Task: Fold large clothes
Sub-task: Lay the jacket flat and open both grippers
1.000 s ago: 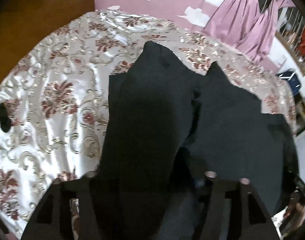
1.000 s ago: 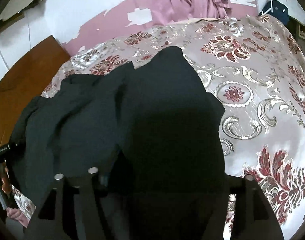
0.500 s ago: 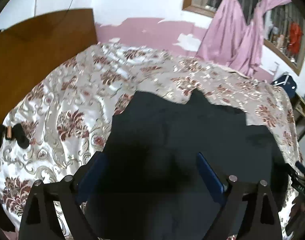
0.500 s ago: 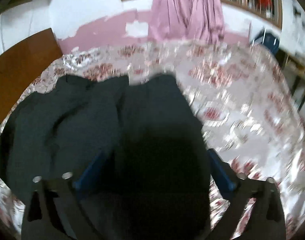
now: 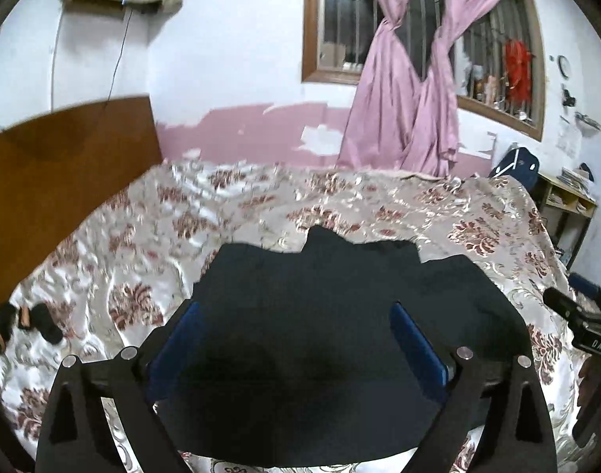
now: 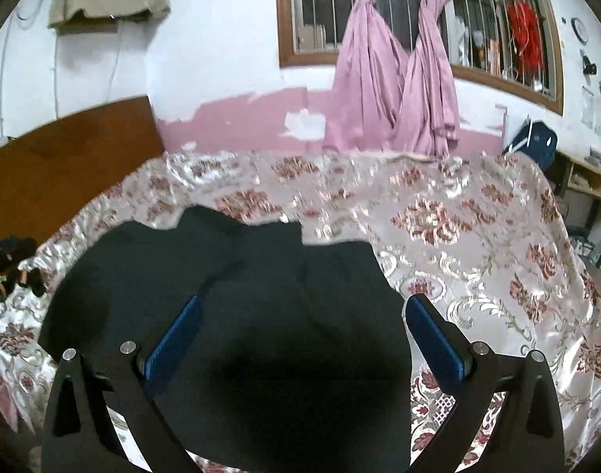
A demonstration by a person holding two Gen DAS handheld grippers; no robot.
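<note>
Lying flat on the bedspread [image 5: 150, 236], the dark garment [image 5: 332, 315] spreads below both grippers; left gripper [image 5: 296, 339] and right gripper [image 6: 300, 335] have just opened wide, holding nothing.

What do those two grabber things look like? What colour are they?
Both look alike. The left gripper has two black fingers shaped like frames with triangular cut-outs, round silver bolts on top, and a flat blue pad inside each tip. The right gripper is built the same: black frames, silver bolts, blue pads. No cables or sleeves show.
</note>
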